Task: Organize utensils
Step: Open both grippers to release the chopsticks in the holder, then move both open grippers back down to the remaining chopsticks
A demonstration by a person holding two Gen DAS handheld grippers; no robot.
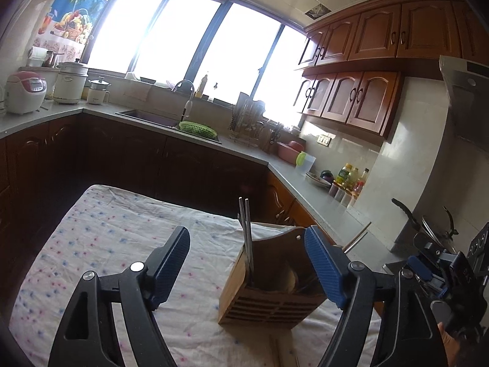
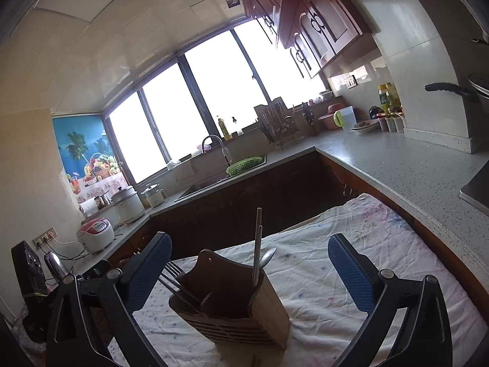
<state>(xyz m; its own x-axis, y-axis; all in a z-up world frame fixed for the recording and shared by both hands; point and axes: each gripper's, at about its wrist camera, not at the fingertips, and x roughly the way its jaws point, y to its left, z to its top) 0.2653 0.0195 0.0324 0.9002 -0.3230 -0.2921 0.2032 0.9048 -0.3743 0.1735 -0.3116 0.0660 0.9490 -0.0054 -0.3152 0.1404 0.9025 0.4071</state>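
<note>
Left claw [image 1: 247, 263] is wide open and holds nothing. Wooden holder [image 1: 272, 290] stands upright on the cloth-covered worktop [image 1: 107, 229], ahead of it and toward its right finger, whose pad overlaps the holder's right edge in view; contact can't be told. Two chopsticks [image 1: 246, 232] stand near-vertical in the holder's left compartment. One thin handle [image 1: 356, 241] pokes out right of that finger.

Right claw [image 2: 249, 275] is also wide open and empty, with the holder [image 2: 232, 302] centred between its fingers and closer to the left pad. From this side: one fork [image 2: 175, 270] leans left, one spoon [image 2: 267, 257] and upright chopsticks [image 2: 257, 244] sit at right. Utensil long axes run roughly vertical.

Judgement: the right claw is better lined up with the holder. No loose utensils are clearly visible on the cloth, so the task looks near done.
</note>
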